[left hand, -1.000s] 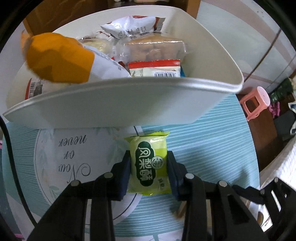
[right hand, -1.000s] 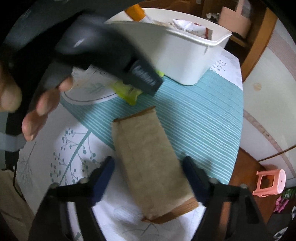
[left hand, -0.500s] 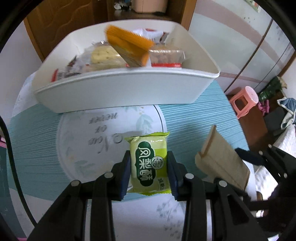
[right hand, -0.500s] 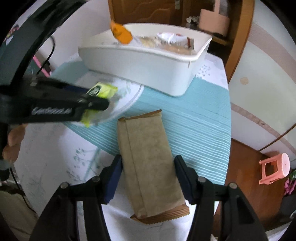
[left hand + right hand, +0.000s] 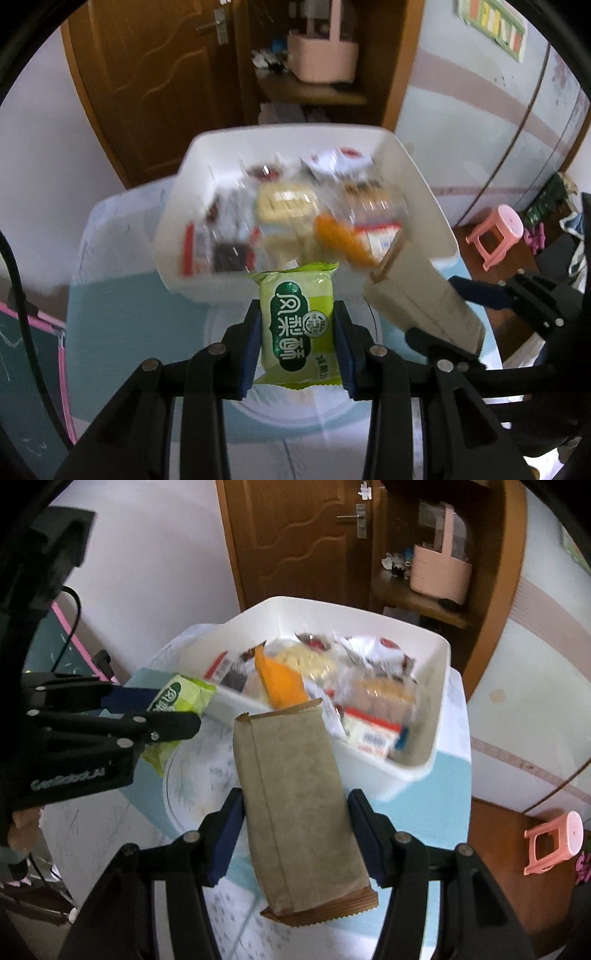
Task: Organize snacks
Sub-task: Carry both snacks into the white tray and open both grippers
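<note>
Snacks are in both tongs: the left gripper (image 5: 297,328) is clamped on a green pineapple-cake packet (image 5: 299,325), the right gripper (image 5: 295,830) on a brown paper packet (image 5: 299,812). Both have risen from the table (image 5: 417,819) within the last second and now hang at the near wall of the white bin (image 5: 439,709), already crowded with wrapped snacks. Dropping them in looks next.

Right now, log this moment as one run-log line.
left hand-held gripper: shut on green snack packet | right hand-held gripper: shut on brown paper packet | white bin: holds snacks
</note>
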The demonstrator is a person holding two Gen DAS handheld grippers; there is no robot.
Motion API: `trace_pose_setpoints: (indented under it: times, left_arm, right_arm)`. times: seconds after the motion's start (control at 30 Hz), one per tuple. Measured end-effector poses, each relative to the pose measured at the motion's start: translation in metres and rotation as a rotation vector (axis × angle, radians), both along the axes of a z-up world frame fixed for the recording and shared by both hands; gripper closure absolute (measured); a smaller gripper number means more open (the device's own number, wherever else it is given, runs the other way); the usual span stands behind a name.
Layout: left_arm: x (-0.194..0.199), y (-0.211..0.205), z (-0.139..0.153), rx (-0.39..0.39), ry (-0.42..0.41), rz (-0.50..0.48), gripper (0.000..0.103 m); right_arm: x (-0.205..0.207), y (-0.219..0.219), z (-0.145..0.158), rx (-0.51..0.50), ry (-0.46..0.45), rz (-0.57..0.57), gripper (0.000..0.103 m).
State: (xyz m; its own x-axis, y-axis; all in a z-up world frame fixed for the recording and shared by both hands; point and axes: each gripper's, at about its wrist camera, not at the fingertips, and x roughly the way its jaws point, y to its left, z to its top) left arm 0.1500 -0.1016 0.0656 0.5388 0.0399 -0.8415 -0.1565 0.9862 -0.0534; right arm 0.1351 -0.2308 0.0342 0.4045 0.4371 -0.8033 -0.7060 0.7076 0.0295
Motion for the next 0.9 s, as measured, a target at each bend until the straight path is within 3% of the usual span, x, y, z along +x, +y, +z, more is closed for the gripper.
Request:
trace_pose_setpoints:
  times: [0.2,0.53,0.57,0.6,0.67,0.9]
  left_arm:
    - [0.039,0.037,0.010,0.011,-0.023,0.033,0.068]
    - [0.101,0.071,-0.013,0.026,0.018,0.058,0.067]
    - [0.105,0.073,-0.015,0.022,0.026,0.056,0.061]
    - [0.109,0.074,-0.017,0.016,0.040,0.052,0.041]
    - [0.114,0.077,-0.020,-0.001,0.052,0.052,0.017]
    - [0.113,0.073,-0.024,-0.017,0.071,0.040,0.015]
  right_arm:
    - [0.047,0.034,0.012,-0.009,-0.003,-0.049,0.046]
    - [0.126,0.065,-0.003,-0.110,0.004,-0.196,0.045]
    - [0.129,0.066,-0.003,-0.123,0.006,-0.207,0.045]
    - [0.132,0.066,-0.004,-0.134,0.006,-0.221,0.045]
    - [0.136,0.066,-0.004,-0.132,0.021,-0.235,0.045]
    - [0.131,0.061,-0.007,-0.110,0.044,-0.272,0.040]
